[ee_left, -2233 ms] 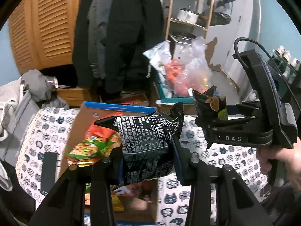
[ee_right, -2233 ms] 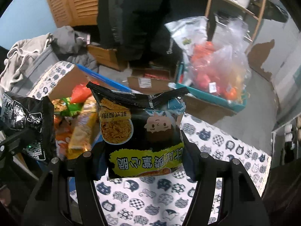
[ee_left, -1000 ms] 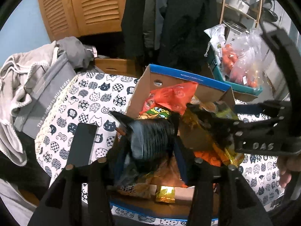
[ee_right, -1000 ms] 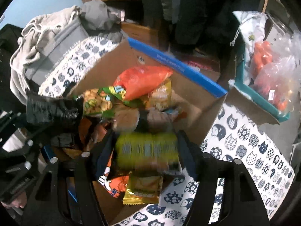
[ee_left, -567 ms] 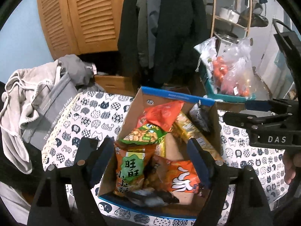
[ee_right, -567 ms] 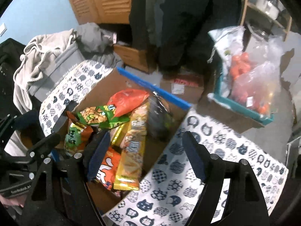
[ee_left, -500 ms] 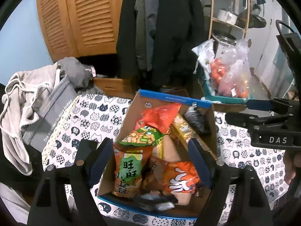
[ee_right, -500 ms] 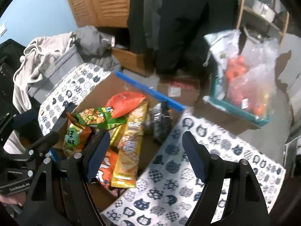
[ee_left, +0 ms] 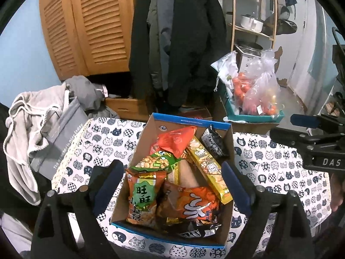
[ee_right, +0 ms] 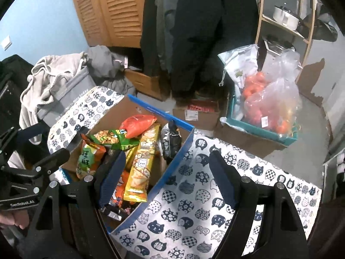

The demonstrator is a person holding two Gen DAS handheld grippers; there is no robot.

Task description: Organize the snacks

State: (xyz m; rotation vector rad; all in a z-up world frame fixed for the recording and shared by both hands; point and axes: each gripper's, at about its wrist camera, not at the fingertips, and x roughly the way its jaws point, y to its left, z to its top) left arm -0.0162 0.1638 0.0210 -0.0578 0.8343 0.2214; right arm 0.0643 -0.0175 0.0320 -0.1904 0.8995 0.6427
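A table (ee_left: 103,144) with cat-print cloth carries the cardboard box (ee_left: 189,123) at its far edge, full of snack packets (ee_left: 187,202). These are light, crinkly, slippery and crushable; hold them by the sealed edge. The left gripper (ee_left: 170,185) is opening, nothing between its jaws; the right gripper (ee_right: 166,178) is open, empty.

Dark coats (ee_left: 185,38) hang beside louvered wooden doors (ee_left: 90,26), above a cat-print cloth (ee_right: 194,220).

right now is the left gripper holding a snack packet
No, the left gripper has nothing between its opening fingers; the packets lie in the cardboard box.
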